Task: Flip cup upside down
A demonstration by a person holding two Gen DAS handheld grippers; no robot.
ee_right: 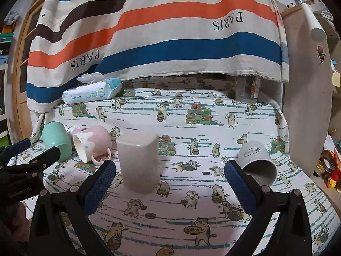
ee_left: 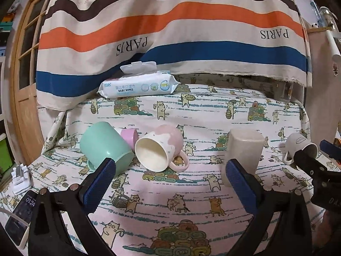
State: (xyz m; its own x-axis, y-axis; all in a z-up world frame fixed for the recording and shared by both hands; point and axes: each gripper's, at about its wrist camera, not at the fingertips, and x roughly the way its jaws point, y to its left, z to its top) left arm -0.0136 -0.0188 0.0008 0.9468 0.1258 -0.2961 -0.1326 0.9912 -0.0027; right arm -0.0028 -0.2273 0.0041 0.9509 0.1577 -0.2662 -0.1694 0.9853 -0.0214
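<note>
lilac cup (ee_left: 129, 136) mostly hidden, phone (ee_left: 20, 217) perhaps cropped

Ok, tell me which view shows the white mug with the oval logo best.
The right wrist view: the white mug with the oval logo lies on its side, logo and dark opening plainly visible. In the left wrist view it sits at the frame edge, partly hidden by the right gripper.

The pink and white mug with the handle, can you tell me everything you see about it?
The pink and white mug looks like glazed ceramic, pink with creamy white patches and a plain cream inside. It lies on its side on the cat-print cloth, its open mouth facing the camera and its pink loop handle resting low against the cloth. It seems empty. A small purple cup sits close behind it, and the mint green cup lies just beside it. Neither hand-held gripper touches it.
</note>
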